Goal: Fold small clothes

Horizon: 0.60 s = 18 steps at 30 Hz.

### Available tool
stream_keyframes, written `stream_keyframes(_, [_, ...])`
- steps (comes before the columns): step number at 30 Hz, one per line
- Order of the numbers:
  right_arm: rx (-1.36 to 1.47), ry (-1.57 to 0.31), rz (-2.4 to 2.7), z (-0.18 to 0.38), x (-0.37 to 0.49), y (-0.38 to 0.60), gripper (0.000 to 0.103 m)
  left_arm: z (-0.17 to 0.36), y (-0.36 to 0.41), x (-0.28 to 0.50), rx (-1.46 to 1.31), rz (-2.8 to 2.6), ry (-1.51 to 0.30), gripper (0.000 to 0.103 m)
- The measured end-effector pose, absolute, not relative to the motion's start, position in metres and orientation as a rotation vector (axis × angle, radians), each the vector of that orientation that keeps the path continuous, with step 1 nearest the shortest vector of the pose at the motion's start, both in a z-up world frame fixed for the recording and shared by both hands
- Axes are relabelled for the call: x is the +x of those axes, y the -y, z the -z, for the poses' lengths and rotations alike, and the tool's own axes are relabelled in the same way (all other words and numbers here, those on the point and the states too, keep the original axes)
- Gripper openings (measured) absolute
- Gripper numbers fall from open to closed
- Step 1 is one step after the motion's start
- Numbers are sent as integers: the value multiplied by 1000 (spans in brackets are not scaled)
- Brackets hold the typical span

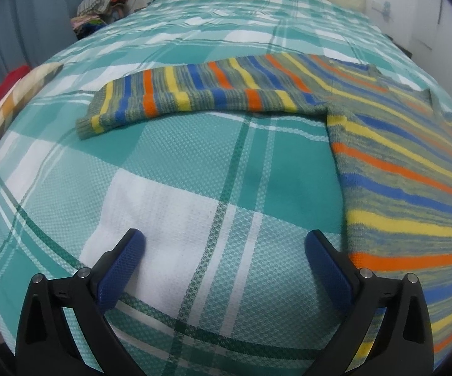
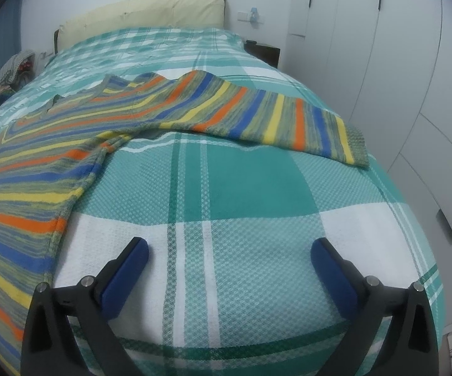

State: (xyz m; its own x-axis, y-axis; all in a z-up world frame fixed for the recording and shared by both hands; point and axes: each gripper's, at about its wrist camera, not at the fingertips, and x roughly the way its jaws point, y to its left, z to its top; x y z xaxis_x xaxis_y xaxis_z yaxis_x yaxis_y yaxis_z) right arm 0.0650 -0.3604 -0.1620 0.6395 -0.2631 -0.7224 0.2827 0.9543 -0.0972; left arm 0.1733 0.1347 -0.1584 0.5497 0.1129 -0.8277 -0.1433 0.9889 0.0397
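A small knitted sweater with orange, yellow, blue and grey-green stripes lies flat on the bed. In the left wrist view its body [image 1: 407, 181] fills the right side and one sleeve [image 1: 194, 91] stretches left across the cover. In the right wrist view the body [image 2: 28, 181] is at the left and the other sleeve [image 2: 257, 116] reaches right toward the bed's edge. My left gripper [image 1: 224, 241] is open above bare cover, its right finger [image 1: 326, 260] close beside the sweater's side edge. My right gripper [image 2: 229, 250] is open too, over bare cover to the right of the body, with nothing between its pads.
The bed wears a green-and-white plaid cover [image 1: 176, 206] with a cream pillow [image 2: 144, 12] at the head. A pile of clothes [image 1: 103, 3] sits beyond the far left corner. White wardrobe doors [image 2: 382, 62] stand close along the bed's right side. A dark bedside table [image 2: 263, 50] is near the pillow.
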Motion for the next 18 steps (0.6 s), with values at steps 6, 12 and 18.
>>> stream_keyframes(6, [47, -818, 300, 164, 65, 362, 103, 158, -134, 172, -34, -165, -978, 103])
stream_keyframes(12, [40, -816, 305, 166, 65, 361, 103, 158, -135, 172, -35, -164, -977, 103])
stream_keyframes(18, [41, -815, 304, 166, 65, 361, 103, 159, -135, 171, -26, -168, -980, 103])
